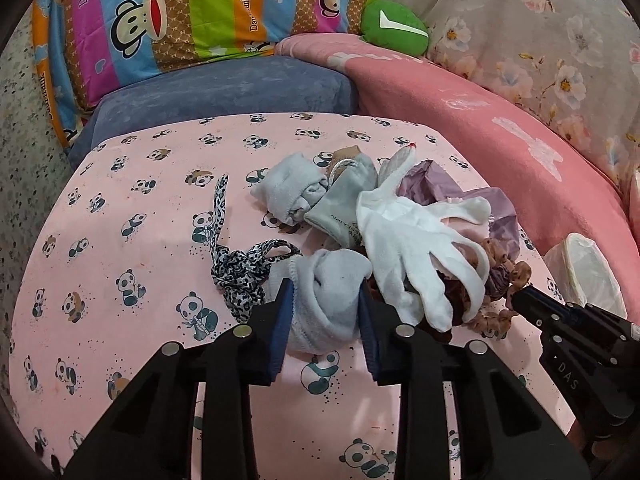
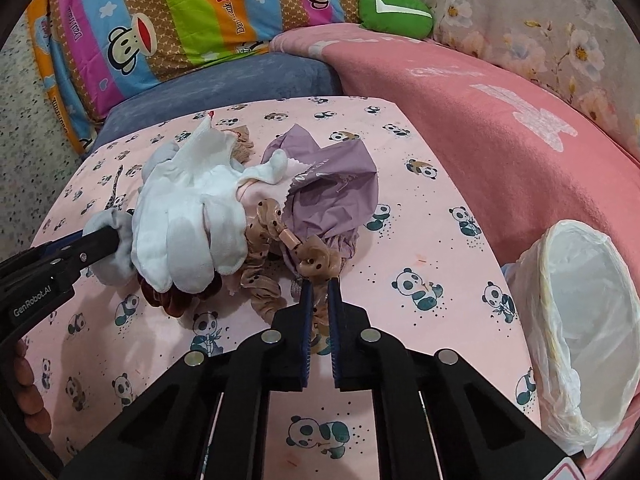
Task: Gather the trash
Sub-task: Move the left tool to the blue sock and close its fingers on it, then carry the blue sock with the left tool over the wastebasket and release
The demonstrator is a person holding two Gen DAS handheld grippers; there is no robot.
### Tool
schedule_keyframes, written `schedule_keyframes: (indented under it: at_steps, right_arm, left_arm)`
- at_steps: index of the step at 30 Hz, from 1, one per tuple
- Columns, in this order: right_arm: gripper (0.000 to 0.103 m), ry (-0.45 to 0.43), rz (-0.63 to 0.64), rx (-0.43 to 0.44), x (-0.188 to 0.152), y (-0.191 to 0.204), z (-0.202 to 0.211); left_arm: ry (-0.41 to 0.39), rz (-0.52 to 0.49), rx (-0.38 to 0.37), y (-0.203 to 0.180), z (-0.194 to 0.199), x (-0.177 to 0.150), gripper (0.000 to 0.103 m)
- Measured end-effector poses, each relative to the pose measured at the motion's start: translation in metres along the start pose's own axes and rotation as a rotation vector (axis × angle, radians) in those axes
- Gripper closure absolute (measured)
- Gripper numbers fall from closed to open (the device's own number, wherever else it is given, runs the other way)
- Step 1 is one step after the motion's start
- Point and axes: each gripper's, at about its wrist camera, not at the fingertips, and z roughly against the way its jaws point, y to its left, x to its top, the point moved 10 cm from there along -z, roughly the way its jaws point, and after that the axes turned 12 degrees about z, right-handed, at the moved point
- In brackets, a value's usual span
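Observation:
A heap of soft items lies on the pink panda sheet (image 1: pixel 120 208). My left gripper (image 1: pixel 326 288) is shut on a rolled grey sock (image 1: pixel 328 300) at the near edge of the heap; it also shows in the right wrist view (image 2: pixel 112 240). My right gripper (image 2: pixel 320 284) is shut on a tan dotted scrunchie (image 2: pixel 316 260) at the heap's right side; its tip shows in the left wrist view (image 1: pixel 520 292). A white glove (image 1: pixel 416 248) lies over the heap, with a purple bag (image 2: pixel 336 192), a second grey sock (image 1: pixel 288 192) and a leopard-print band (image 1: pixel 236 268).
A bin lined with a white bag (image 2: pixel 580 320) stands at the right edge of the bed. A pink blanket (image 2: pixel 500 140), a blue cushion (image 1: pixel 224 88), a striped monkey pillow (image 1: pixel 180 12) and a green plush (image 1: pixel 394 28) lie behind.

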Motion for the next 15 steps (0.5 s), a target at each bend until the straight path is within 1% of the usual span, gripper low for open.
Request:
schedule_keyframes:
  at_steps: [4,8,15]
  right_arm:
    - [0.099,-0.024,-0.006,0.006,0.003,-0.002,0.01]
    - [0.099,-0.06,-0.024,0.011,0.009,-0.009,0.028]
    - [0.1,-0.132,-0.067,0.002,0.019,-0.028,0.06]
  left_arm:
    - [-0.016,-0.006,-0.005,-0.008,0.009,0.005,0.074]
    - [-0.038,-0.015,-0.023,-0.019,0.022,0.01,0.074]
    - [-0.091,-0.048,-0.059,-0.045,0.046,0.021,0.074]
